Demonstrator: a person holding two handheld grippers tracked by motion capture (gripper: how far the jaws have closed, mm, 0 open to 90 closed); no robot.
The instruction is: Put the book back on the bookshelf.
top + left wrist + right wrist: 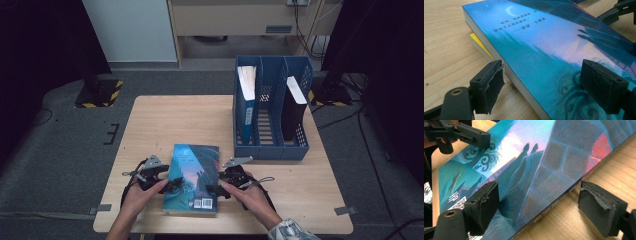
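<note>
Both hands are sitting at the near edge of the bench (150,107), one gripper on each side of a blue book (194,176) that is lying flat, barcode end toward the person. The left gripper (170,186) is straddling the book's left edge with its fingers (489,86) spread — one above the cover, one over bare wood. The right gripper (214,190) is mirroring that on the spine side, fingers (482,206) also spread. A yellow-edged book (480,42) is peeking out underneath. Farther back, a blue file rack (272,107) is standing with books upright in it.
</note>
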